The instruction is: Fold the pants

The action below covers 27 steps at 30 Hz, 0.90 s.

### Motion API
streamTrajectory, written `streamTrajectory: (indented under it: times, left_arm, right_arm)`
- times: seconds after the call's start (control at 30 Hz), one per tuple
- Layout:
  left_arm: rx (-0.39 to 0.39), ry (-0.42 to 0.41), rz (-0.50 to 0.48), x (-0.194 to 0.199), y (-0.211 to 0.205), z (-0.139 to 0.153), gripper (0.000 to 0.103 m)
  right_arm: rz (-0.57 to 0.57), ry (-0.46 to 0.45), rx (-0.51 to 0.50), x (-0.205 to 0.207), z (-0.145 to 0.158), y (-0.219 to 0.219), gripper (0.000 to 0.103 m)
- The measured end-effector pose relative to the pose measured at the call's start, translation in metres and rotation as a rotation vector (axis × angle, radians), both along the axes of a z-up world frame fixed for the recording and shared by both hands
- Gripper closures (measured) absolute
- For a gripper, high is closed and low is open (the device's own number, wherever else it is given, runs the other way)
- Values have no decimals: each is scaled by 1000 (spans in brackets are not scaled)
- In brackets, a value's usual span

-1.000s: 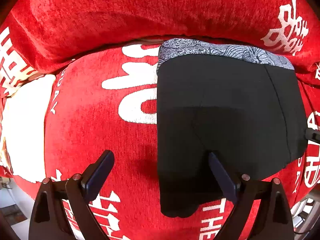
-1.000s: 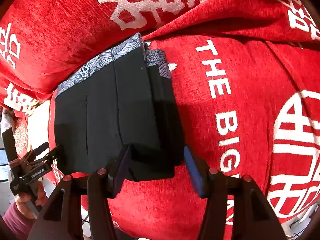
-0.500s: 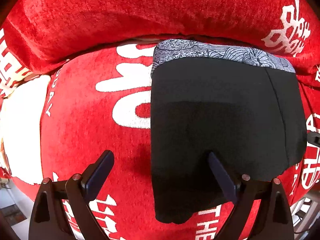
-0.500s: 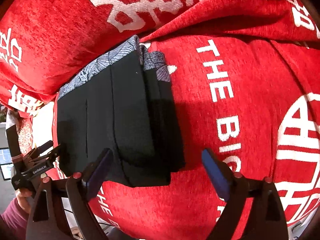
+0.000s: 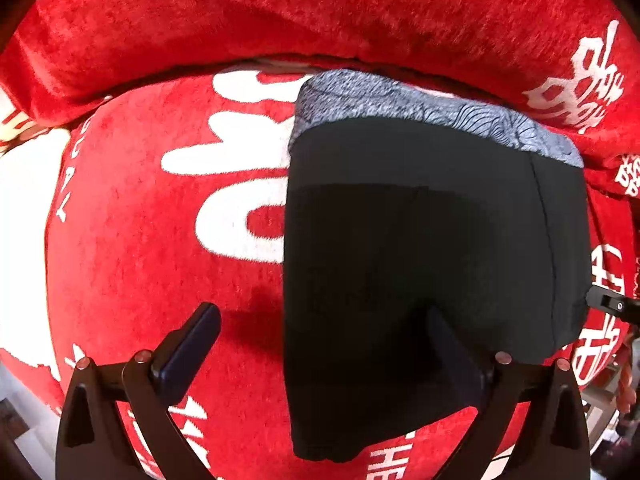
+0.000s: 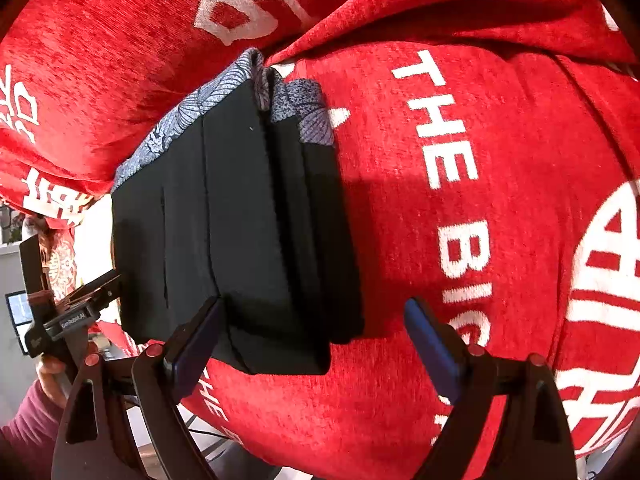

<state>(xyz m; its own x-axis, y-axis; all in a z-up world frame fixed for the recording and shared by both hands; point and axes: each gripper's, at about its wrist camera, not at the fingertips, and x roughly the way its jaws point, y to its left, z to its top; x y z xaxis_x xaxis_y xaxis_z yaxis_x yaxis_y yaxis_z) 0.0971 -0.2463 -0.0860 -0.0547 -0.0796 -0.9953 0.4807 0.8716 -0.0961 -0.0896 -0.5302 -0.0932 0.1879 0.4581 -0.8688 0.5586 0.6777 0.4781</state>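
Released a second ago, the folded black pants [image 6: 240, 220] lie on the red sofa cover [image 6: 460, 240]; the right gripper [image 6: 312, 332] now stands wide. The left gripper [image 5: 320, 340] is opening, its jaws straddling the pants' left edge without pressing.

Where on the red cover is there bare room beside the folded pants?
Left of the folded pants, red cover lies bare up to the back cushion. Right of them, the lettered stretch is bare. Crowded behind: waistband meets the cushion.
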Motion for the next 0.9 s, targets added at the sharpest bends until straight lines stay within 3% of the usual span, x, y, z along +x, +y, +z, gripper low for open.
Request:
streamTrajectory:
  times: [0.23,0.43,0.7,0.9]
  left_arm:
    - [-145,143,9,22,-4,-21,0]
    - [-234,206,27,32,-3,-38,0]
    - [-266,210,43,24,-6,-48,0]
    - [-271,216,53,22,-4,-48,0]
  right_arm:
    - [16,-67,141,17,-21,-9,11]
    - [50,-99,237,32,-43,-11,10]
    - [-13,-179,333,34,-55,-30,10]
    - [-15,-156,332,29,-54,-41,10]
